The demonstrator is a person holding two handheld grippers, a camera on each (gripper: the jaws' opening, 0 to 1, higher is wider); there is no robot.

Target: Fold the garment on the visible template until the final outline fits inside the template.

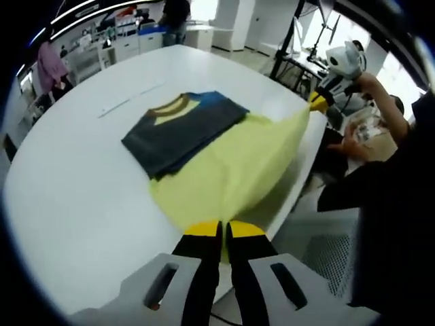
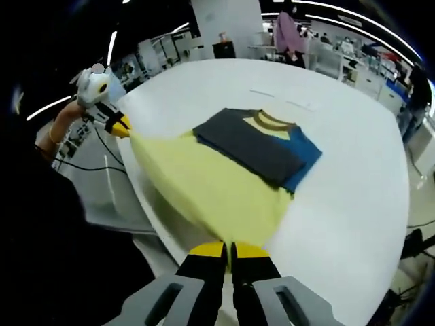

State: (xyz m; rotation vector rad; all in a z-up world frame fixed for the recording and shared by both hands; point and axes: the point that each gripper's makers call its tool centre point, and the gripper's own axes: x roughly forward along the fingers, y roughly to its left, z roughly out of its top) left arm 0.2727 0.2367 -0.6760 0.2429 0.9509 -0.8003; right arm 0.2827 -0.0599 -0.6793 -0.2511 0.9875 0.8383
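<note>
A garment lies on the white table (image 1: pixel 81 204): yellow body (image 1: pixel 231 163), dark grey folded sleeves (image 1: pixel 180 132), a blue part (image 1: pixel 216 100) and a brown-edged collar (image 1: pixel 170 105). Its yellow hem is lifted off the table's near edge and stretched between both grippers. In the left gripper view my left gripper (image 1: pixel 223 231) is shut on one hem corner, and the right gripper (image 1: pixel 317 100) holds the other corner at upper right. In the right gripper view my right gripper (image 2: pixel 229 251) is shut on the yellow cloth (image 2: pixel 211 183), with the left gripper (image 2: pixel 119 125) at upper left. Thin template lines (image 1: pixel 129 100) mark the table beyond the collar.
The table edge (image 1: pixel 299 183) runs just under the lifted hem. A person's arm and dark clothes (image 1: pixel 387 190) stand close at the right. Shelves, desks and people (image 1: pixel 51 64) fill the room behind. A tripod (image 1: pixel 292 41) stands beyond the far edge.
</note>
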